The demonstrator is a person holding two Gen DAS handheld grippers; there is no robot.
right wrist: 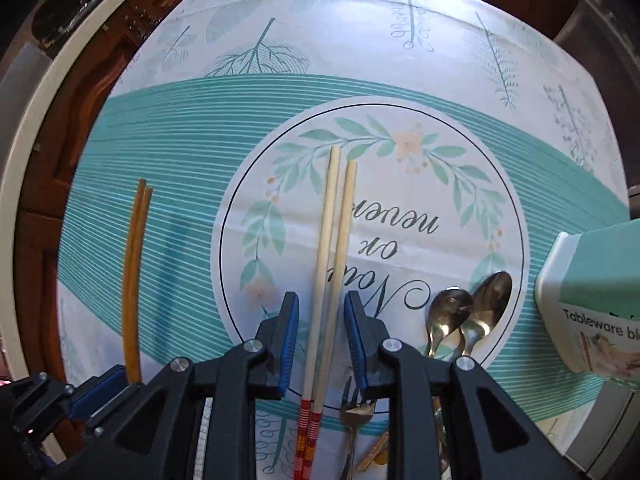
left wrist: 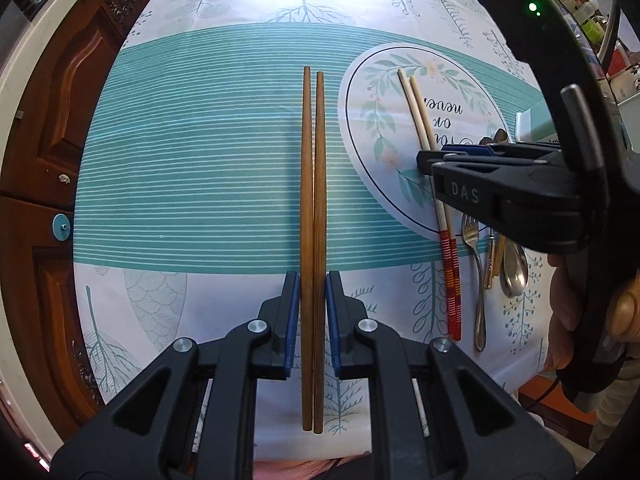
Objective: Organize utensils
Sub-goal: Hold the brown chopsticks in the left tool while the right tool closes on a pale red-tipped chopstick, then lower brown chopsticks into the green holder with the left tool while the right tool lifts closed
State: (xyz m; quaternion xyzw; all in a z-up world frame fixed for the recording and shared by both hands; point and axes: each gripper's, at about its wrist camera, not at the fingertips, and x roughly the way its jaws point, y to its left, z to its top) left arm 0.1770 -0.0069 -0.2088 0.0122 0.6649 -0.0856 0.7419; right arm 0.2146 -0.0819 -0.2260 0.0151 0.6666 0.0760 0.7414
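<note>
The left gripper (left wrist: pixel 312 292) is pointing down over the white and teal leaf-printed tablecloth (left wrist: pixel 200 160), its blue-padded jaws standing narrow with the pair of long dark brown wooden chopsticks (left wrist: pixel 313 184) running between them; the pads are sitting just beside the sticks, and whether they are pressing on them cannot be told. The right gripper (right wrist: pixel 322 320) is hanging over the printed circle with its jaws a little wider, straddling the pair of pale bamboo chopsticks with red and yellow striped handles (right wrist: pixel 332 240), a gap showing on each side. Just to the right of that pair, two shiny metal spoons (right wrist: pixel 472 312), a metal fork (right wrist: pixel 356 412) and a gold-coloured utensil (right wrist: pixel 374 454) are lying close together on the cloth. Near them, at the right edge, a white and teal cardboard box printed "Tableware" (right wrist: pixel 592 280) is standing closed, so its contents cannot be seen. A hand (left wrist: pixel 568 320) is gripping the right tool's handle.
</note>
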